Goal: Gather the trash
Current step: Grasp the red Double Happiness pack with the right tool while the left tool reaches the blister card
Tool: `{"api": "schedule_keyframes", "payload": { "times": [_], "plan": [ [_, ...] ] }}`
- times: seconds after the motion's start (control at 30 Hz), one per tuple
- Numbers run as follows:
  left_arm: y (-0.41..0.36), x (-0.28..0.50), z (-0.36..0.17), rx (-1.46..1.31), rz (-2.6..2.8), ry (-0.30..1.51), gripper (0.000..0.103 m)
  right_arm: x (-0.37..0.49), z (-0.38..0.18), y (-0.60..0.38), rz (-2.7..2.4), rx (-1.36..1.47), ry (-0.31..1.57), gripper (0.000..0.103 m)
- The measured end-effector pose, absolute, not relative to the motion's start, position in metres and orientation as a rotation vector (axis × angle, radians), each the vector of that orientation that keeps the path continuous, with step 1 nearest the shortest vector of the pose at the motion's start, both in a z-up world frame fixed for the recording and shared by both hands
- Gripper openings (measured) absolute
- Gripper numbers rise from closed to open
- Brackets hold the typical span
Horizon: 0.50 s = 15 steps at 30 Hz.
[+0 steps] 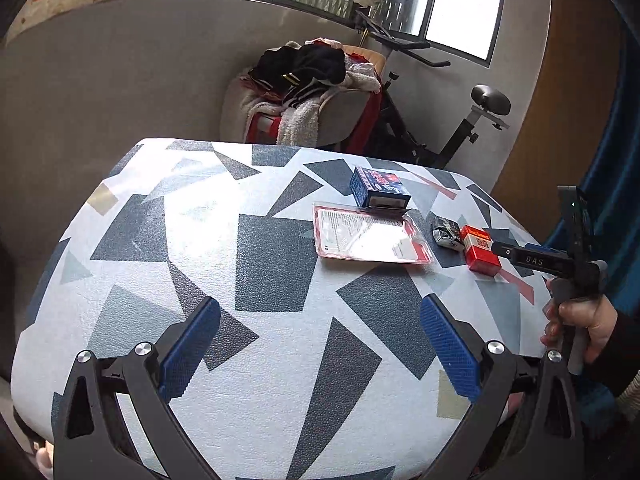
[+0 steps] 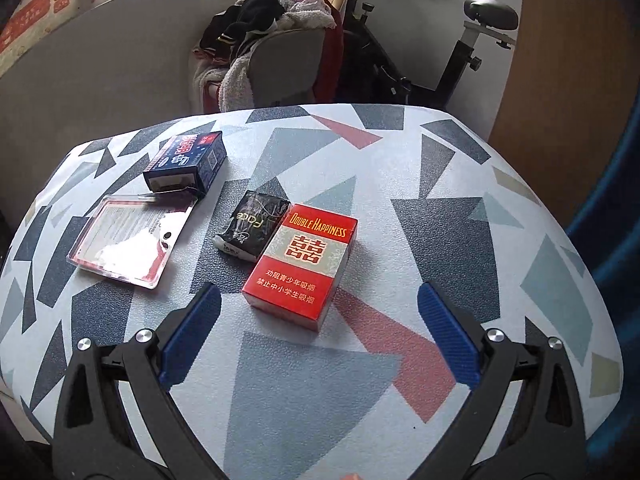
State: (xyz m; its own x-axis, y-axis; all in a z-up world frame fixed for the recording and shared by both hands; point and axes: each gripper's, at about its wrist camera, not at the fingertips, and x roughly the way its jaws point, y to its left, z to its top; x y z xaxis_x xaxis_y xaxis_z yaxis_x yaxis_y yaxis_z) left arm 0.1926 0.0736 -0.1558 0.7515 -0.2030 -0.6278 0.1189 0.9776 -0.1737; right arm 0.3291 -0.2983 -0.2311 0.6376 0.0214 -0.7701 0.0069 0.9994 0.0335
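Several pieces of trash lie on a table with a geometric-patterned cloth (image 2: 400, 152). A red cigarette box (image 2: 302, 266) lies just ahead of my right gripper (image 2: 319, 304), which is open and empty. A crumpled black packet (image 2: 252, 226) touches the box's left side. A clear plastic blister pack (image 2: 132, 236) and a dark blue box (image 2: 186, 160) lie further left. In the left wrist view my left gripper (image 1: 320, 316) is open and empty over bare cloth. The blister pack (image 1: 372, 236), blue box (image 1: 378, 186), black packet (image 1: 447, 232) and red box (image 1: 480, 248) lie ahead to its right.
The right hand-held gripper body (image 1: 560, 264) shows at the right edge of the left wrist view, by the red box. Behind the table stand a chair piled with clothes (image 2: 280, 40) and an exercise bike (image 2: 460, 48). A blue object (image 2: 616, 240) stands right of the table.
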Motion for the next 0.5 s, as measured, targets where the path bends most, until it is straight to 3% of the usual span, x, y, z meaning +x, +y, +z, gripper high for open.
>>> {"api": "schedule_keyframes", "payload": {
  "times": [0.13,0.37,0.43,0.5],
  "plan": [
    [0.077,0.216,-0.157,-0.094,-0.145,0.695,0.097,0.362,-0.247,-0.291,0.011,0.031,0.929,0.079],
    [0.078,0.246,-0.169,-0.112,-0.141,0.715,0.096,0.372,-0.264,-0.294,-0.034,0.031,0.955,0.067],
    [0.077,0.254,-0.174,-0.128,-0.164,0.733,0.087,0.367,-0.264,-0.298,-0.052,0.028,0.941,0.064],
    [0.075,0.261,-0.178,-0.148,-0.185,0.752,0.085,0.365,-0.264,-0.304,-0.03,0.069,0.942,0.063]
  ]
}}
